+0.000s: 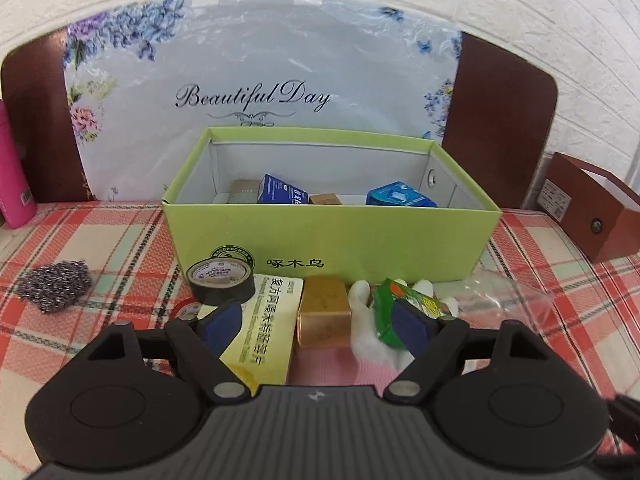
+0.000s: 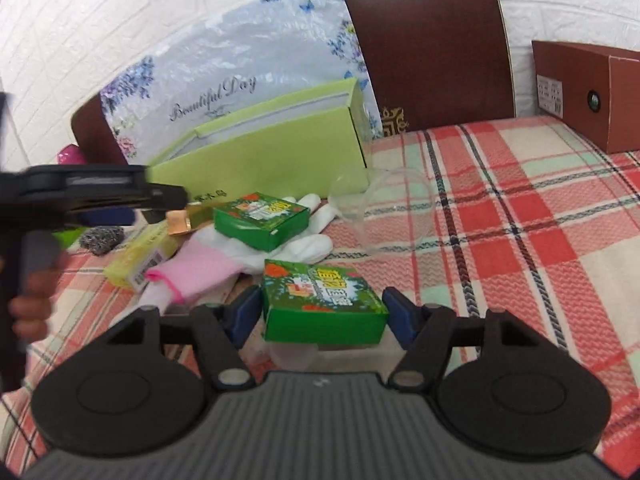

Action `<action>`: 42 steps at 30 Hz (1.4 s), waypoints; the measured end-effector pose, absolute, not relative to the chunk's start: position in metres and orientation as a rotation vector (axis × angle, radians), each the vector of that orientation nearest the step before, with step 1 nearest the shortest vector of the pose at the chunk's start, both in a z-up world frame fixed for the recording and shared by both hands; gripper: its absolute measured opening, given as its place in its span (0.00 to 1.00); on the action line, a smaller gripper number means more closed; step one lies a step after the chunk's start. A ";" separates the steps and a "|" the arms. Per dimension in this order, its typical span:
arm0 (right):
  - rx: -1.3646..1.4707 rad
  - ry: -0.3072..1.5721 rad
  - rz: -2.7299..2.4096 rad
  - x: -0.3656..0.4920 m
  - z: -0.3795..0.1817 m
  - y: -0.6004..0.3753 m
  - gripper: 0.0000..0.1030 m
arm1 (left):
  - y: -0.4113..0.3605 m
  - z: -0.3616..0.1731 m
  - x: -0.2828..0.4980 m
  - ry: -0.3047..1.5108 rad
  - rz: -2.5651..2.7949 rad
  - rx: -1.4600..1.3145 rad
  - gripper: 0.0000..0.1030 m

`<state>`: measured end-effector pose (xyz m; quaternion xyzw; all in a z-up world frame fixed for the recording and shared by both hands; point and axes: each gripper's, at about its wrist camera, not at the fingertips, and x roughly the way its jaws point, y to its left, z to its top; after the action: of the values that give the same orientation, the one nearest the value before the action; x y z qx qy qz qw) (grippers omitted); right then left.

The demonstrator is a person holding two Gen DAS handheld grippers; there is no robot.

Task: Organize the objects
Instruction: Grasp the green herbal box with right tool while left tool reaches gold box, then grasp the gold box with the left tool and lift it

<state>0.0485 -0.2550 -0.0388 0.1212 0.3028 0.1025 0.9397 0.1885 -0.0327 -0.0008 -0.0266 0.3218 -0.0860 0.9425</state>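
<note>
An open light-green box [image 1: 332,240] stands on the plaid cloth and holds several small packets; it also shows in the right wrist view [image 2: 272,148]. My left gripper [image 1: 320,322] is open above a gold box [image 1: 323,310], a yellow medicine box [image 1: 268,320] and a white-and-pink glove [image 1: 372,340]. A green box [image 1: 394,312] lies on the glove by my right pad. My right gripper [image 2: 324,314] is shut on a second green box [image 2: 322,304]. The first green box [image 2: 262,220] lies beyond it on the glove [image 2: 224,256].
Black tape rolls [image 1: 220,280] and a steel scourer [image 1: 54,286] lie left of the gold box. A clear plastic cup [image 2: 380,208] lies on the cloth. A brown box [image 2: 588,88] stands far right, a pink bottle [image 1: 14,188] far left, a floral board [image 1: 260,88] behind.
</note>
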 end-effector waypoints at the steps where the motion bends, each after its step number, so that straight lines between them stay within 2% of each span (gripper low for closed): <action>1: 0.242 0.614 0.210 0.044 -0.037 -0.255 0.64 | -0.033 -0.003 0.194 0.675 -0.182 -0.065 0.68; 3: 0.229 0.611 0.215 0.035 -0.034 -0.255 0.64 | -0.033 -0.008 0.205 0.719 -0.208 -0.084 0.51; 4: 0.225 0.613 0.219 0.031 -0.032 -0.254 0.64 | -0.034 -0.010 0.207 0.731 -0.216 -0.082 0.33; 9: 0.185 0.622 0.260 0.015 -0.029 -0.248 0.63 | -0.031 -0.004 0.183 0.715 -0.226 -0.050 0.33; 15: 0.058 0.651 0.328 -0.010 -0.033 -0.229 0.63 | -0.012 0.005 0.107 0.701 -0.286 0.010 0.33; 21: 0.000 0.683 0.396 -0.028 -0.041 -0.214 0.62 | 0.021 -0.021 0.047 0.796 -0.259 0.033 0.33; 22: -0.007 0.682 0.401 -0.029 -0.042 -0.212 0.63 | 0.026 -0.027 0.044 0.814 -0.242 0.033 0.35; 25: -0.026 0.691 0.398 -0.028 -0.043 -0.207 0.63 | 0.033 -0.036 0.045 0.827 -0.190 0.028 0.55; 26: -0.028 0.693 0.396 -0.028 -0.043 -0.207 0.63 | 0.034 -0.037 0.047 0.814 -0.186 0.028 0.57; 30: -0.032 0.699 0.391 -0.029 -0.040 -0.206 0.64 | 0.031 -0.039 0.058 0.800 -0.209 0.046 0.59; 34: -0.064 0.713 0.399 -0.030 -0.039 -0.203 0.76 | 0.026 -0.040 0.064 0.787 -0.230 0.063 0.64; 42: -0.071 0.741 0.377 -0.019 -0.046 -0.197 0.76 | 0.027 -0.047 0.070 0.803 -0.268 0.017 0.64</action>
<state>-0.0193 -0.1968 -0.0457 -0.0343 0.3596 0.1829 0.9144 0.0702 0.0268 -0.0474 0.0082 0.3897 -0.1300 0.9117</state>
